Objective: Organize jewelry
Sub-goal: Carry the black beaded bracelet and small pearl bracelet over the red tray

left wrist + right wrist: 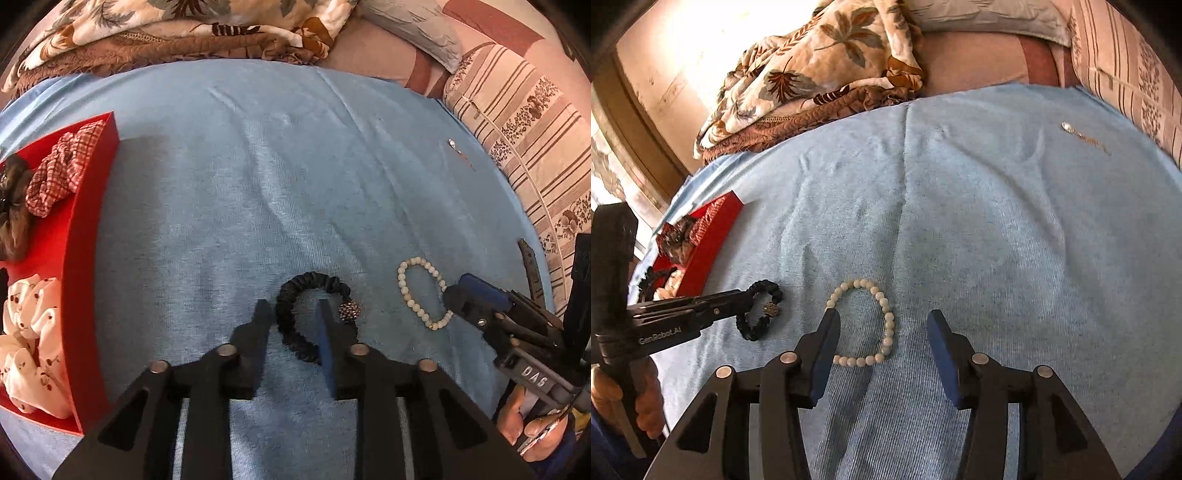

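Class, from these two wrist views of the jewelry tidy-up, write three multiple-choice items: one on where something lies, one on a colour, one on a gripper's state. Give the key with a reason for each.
1. Where does the white bead bracelet lie?
A. In the red tray
B. On the blue cloth, between the right gripper's fingers
C. On the floral blanket

2. What colour is the tray holding the scrunchies?
A. Red
B. Green
C. White

3. How do the left gripper's fingers stand around the black hair tie?
A. Clamped shut on it and lifting it
B. Apart, one finger on each side of its near band
C. Far away from it

Key: 1 B, the bracelet rests on the blue cloth in front of the open right gripper. 2 A, the tray's wall is plainly red. 3 B, a gap shows between the fingers, with the tie flat on the cloth.
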### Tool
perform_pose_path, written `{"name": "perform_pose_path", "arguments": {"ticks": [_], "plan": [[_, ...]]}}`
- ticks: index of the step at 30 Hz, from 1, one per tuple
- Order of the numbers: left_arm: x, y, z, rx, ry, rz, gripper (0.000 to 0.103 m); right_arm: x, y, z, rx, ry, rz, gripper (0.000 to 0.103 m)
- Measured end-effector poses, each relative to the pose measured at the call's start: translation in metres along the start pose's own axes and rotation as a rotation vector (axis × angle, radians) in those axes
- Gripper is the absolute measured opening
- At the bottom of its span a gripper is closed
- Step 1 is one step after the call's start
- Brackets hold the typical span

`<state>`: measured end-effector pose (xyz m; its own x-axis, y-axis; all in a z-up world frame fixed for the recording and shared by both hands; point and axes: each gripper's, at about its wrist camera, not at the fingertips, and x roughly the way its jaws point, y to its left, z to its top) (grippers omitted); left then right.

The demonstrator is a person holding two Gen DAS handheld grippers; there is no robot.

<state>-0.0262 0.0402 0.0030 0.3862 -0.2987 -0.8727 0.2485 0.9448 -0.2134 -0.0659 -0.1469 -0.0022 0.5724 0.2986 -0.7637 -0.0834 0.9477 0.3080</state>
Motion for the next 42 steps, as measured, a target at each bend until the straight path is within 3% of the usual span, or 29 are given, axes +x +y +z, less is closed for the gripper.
{"name": "perform_pose_path", "arguments": {"ticks": [3, 6, 8, 10, 11, 12, 14, 18, 27, 31, 37, 42], "plan": [[0.004, -0.007, -0.001, 0.013, -0.021, 0.007, 0.045, 0.010, 0.009, -0.001, -0.047, 0.011, -0.044, 0.052], [0.009, -0.019, -0.004, 0.051, -0.040, 0.047, 0.057, 0.018, 0.022, -0.003, -0.137, 0.006, -0.129, 0.041], [0.012, -0.030, -0.006, 0.094, -0.056, 0.108, 0.057, 0.019, 0.026, -0.005, -0.163, -0.005, -0.153, 0.028], [0.011, -0.035, -0.009, 0.112, -0.073, 0.150, 0.048, 0.016, 0.027, -0.005, -0.168, -0.014, -0.158, 0.010], [0.009, -0.035, -0.010, 0.111, -0.087, 0.167, 0.015, 0.013, 0.025, -0.006, -0.156, -0.021, -0.153, 0.007], [0.006, -0.034, -0.011, 0.100, -0.088, 0.166, 0.006, 0.010, 0.023, -0.007, -0.143, -0.025, -0.151, 0.007], [-0.003, -0.032, -0.013, 0.075, -0.105, 0.131, 0.006, 0.001, 0.020, -0.010, -0.109, -0.044, -0.142, 0.007], [-0.037, -0.038, -0.021, 0.101, -0.185, 0.157, 0.006, -0.022, 0.017, -0.010, -0.067, -0.113, -0.137, 0.007], [-0.110, -0.042, -0.045, 0.117, -0.306, 0.102, 0.006, -0.070, 0.016, -0.021, 0.022, -0.168, -0.101, 0.007], [-0.147, -0.024, -0.046, 0.069, -0.355, 0.065, 0.006, -0.089, 0.019, -0.018, 0.043, -0.171, -0.067, 0.007], [-0.183, 0.015, -0.050, 0.015, -0.397, 0.099, 0.006, -0.114, 0.046, -0.004, 0.007, -0.193, 0.000, 0.007], [-0.197, 0.057, -0.049, -0.061, -0.416, 0.112, 0.006, -0.111, 0.082, 0.006, -0.066, -0.168, 0.031, 0.007]]}}
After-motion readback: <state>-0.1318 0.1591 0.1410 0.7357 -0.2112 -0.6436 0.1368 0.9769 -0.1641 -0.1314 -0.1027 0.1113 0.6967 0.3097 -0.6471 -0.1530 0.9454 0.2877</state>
